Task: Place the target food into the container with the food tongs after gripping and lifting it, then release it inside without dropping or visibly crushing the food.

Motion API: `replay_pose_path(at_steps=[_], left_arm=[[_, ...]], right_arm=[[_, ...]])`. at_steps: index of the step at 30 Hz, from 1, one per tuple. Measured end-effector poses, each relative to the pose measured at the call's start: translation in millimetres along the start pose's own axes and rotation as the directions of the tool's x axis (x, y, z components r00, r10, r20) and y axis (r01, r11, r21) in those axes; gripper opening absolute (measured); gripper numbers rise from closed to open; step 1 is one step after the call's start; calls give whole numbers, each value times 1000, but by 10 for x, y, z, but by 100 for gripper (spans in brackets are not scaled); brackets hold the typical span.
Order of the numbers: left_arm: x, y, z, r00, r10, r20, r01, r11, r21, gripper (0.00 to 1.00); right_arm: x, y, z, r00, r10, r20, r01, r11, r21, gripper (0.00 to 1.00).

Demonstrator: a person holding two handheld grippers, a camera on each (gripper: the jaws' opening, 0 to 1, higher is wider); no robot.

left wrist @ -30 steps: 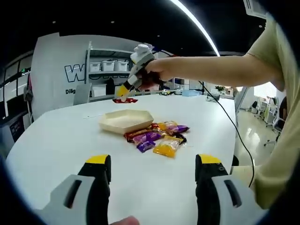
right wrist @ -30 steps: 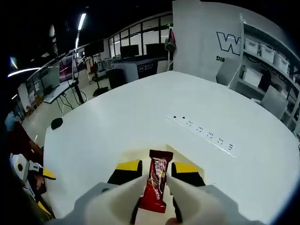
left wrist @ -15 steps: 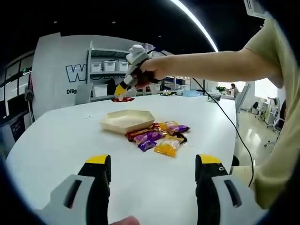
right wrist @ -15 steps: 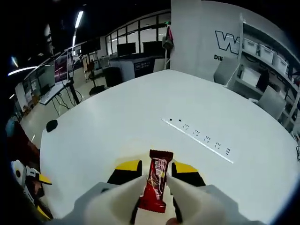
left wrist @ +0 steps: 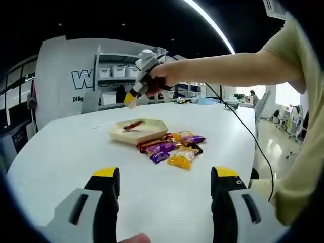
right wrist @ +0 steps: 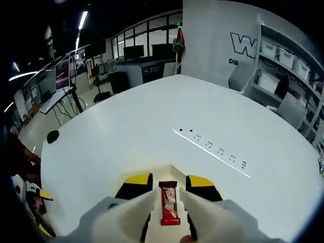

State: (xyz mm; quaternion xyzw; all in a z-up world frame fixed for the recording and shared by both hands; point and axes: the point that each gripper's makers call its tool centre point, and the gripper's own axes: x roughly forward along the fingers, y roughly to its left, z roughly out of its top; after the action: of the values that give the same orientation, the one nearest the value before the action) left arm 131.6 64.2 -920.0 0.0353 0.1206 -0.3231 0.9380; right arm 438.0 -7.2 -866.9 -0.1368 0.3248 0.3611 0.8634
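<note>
The red snack bar lies inside the cream hexagonal tray on the white table. In the left gripper view my right gripper hangs above the tray's far side, held by a hand, with nothing between its tips. The right gripper view looks down past its own white tongs: my right gripper is open, and the bar rests free on the tray beneath it. My left gripper is open low over the near table, well short of the tray.
A pile of wrapped snacks in purple, orange and yellow lies just right of the tray. A black cable runs along the table's right side. A row of small marks crosses the table beyond the tray.
The red bar has left the right gripper's tongs and dropped into the tray. The right gripper stays above the tray. The left gripper has not moved.
</note>
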Motion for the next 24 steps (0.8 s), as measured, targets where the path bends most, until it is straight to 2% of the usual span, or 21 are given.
replay_pose_path(at_steps=[15,24], left_arm=[[16,-41,27,1000,-8,4,8,1000,5,71],[15,-83,6,1000,-11,0,11,1000,4,71]], right_arm=[[-83,26,-119,1000,17,-6,-17,1000,-8,21],[-153,163,-199,998,59,7,-59,998,-38,21]])
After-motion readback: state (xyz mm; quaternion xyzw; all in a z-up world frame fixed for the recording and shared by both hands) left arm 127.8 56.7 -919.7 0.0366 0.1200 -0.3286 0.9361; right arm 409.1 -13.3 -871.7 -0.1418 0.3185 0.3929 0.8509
